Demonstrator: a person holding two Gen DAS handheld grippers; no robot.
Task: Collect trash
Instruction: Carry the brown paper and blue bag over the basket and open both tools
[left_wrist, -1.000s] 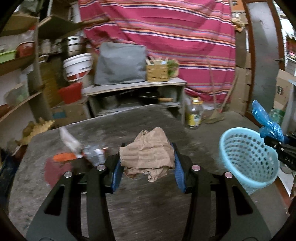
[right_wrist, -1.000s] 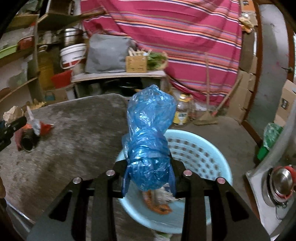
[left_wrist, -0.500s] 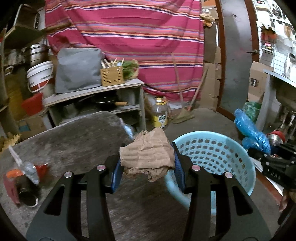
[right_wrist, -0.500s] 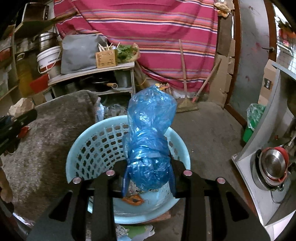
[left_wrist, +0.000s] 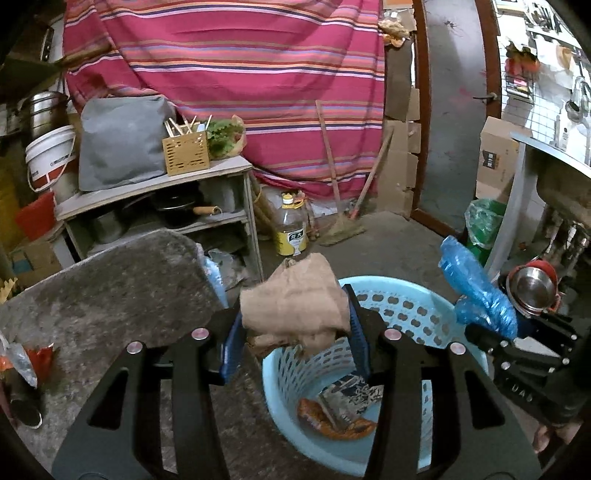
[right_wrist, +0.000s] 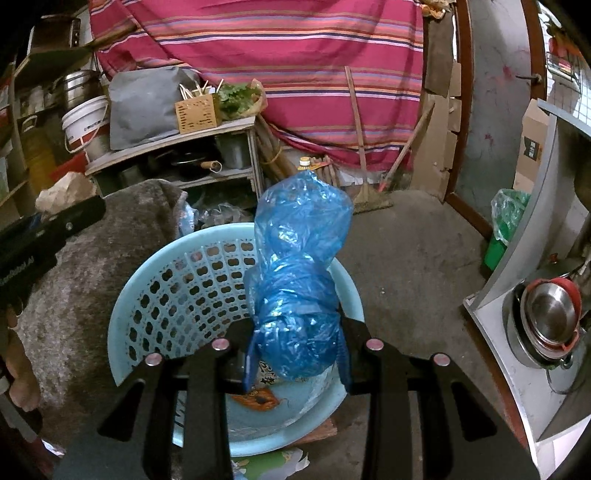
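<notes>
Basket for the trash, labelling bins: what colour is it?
Light blue basket, perforated; clearest in the right wrist view.

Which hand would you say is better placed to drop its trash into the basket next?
Left: its jaws are opening around the brown paper over the basket rim.

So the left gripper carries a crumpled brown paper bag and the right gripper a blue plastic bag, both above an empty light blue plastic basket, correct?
Not quite: the light blue plastic basket is not empty. The left wrist view shows wrappers on its bottom. The rest holds: the left gripper, jaws opening, has the crumpled brown paper bag; the right gripper grips the blue plastic bag.
</notes>
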